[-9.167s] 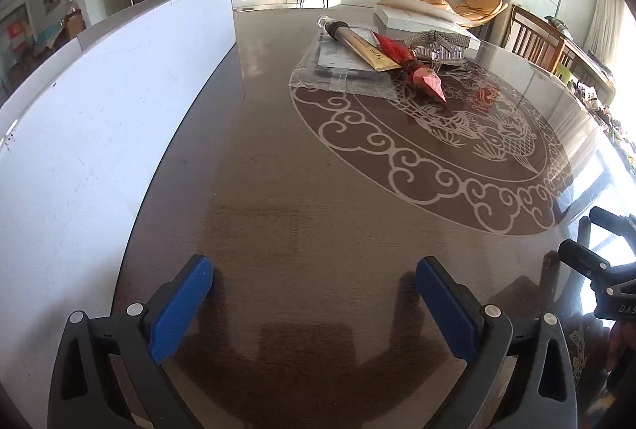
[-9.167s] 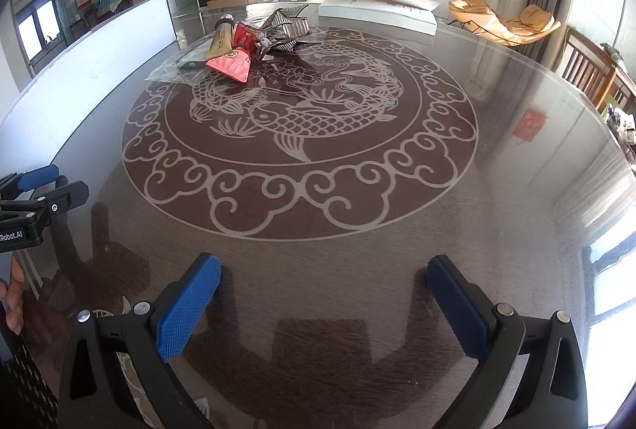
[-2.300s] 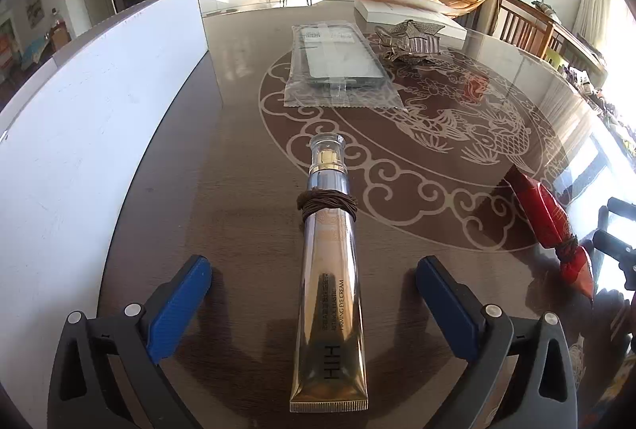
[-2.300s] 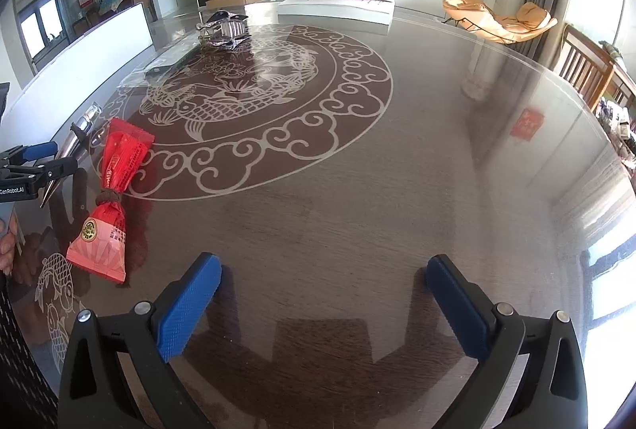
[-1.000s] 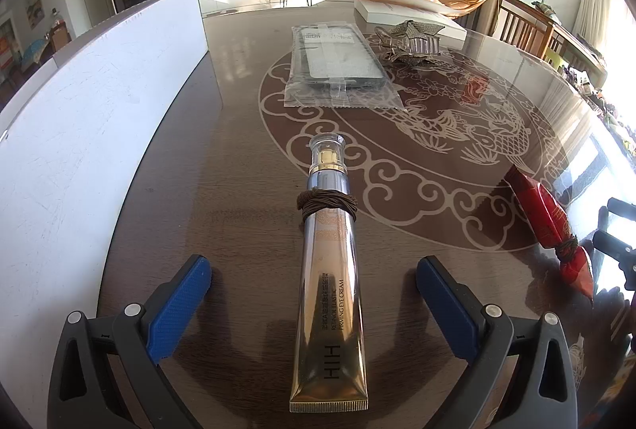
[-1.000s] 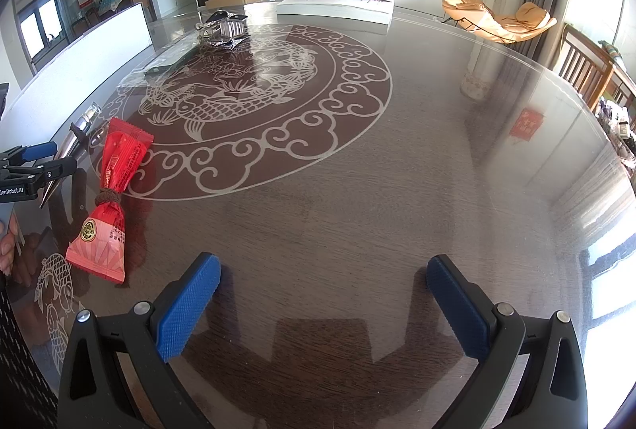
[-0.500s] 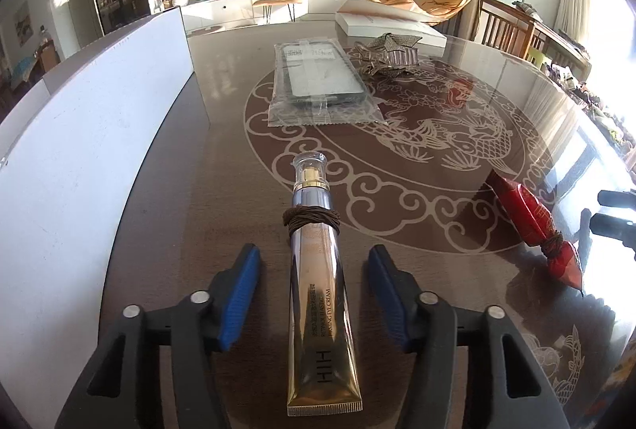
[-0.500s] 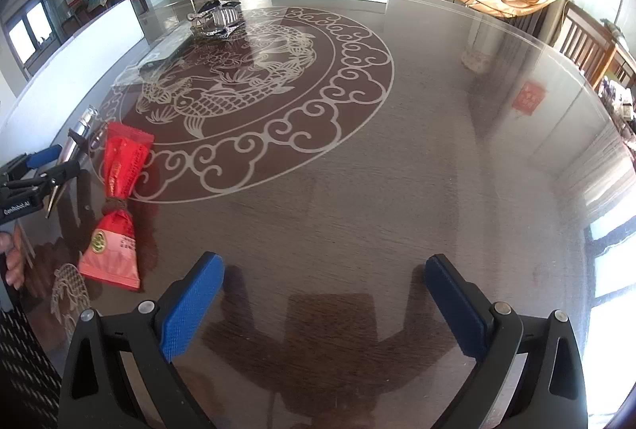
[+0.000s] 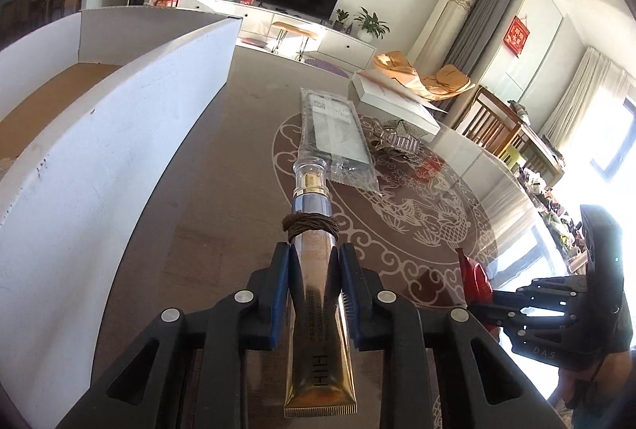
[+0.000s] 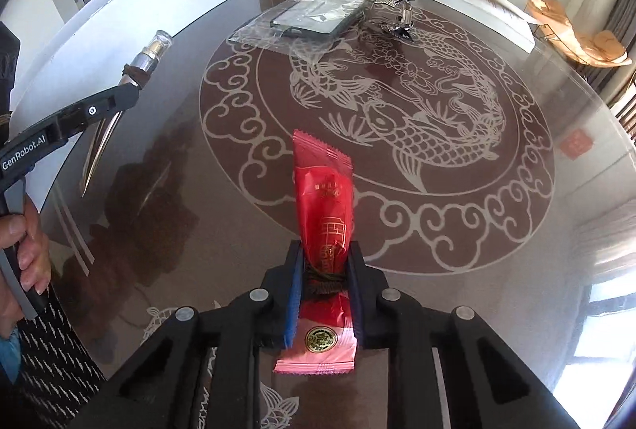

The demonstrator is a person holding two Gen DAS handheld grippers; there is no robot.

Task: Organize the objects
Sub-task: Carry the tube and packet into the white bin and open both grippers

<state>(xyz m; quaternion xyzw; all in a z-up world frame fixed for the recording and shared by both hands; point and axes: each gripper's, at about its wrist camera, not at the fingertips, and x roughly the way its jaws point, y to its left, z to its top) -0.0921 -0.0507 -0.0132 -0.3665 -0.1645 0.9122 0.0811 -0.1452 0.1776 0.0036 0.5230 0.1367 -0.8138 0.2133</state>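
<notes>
My left gripper (image 9: 316,258) is shut on a gold cream tube (image 9: 316,270) with a brown hair tie around it, held above the table; the tube also shows in the right wrist view (image 10: 147,59). My right gripper (image 10: 326,258) is shut on a red snack packet (image 10: 324,214), also tied with a brown band and lifted off the table; the packet also shows at the right of the left wrist view (image 9: 475,278). A phone case in clear wrap (image 9: 336,131) and a silver star-shaped hair clip (image 9: 399,139) lie further back on the table.
A large open white box (image 9: 119,135) stands along the table's left side, its cardboard floor visible. A flat white box (image 9: 393,99) lies at the far end. The round table (image 10: 457,230) has a glossy top with a fish pattern.
Both grippers have closed, the left on the cream tube and the right on the red packet, and both have lifted them off the table. The left now sits higher, seeing into the white box.
</notes>
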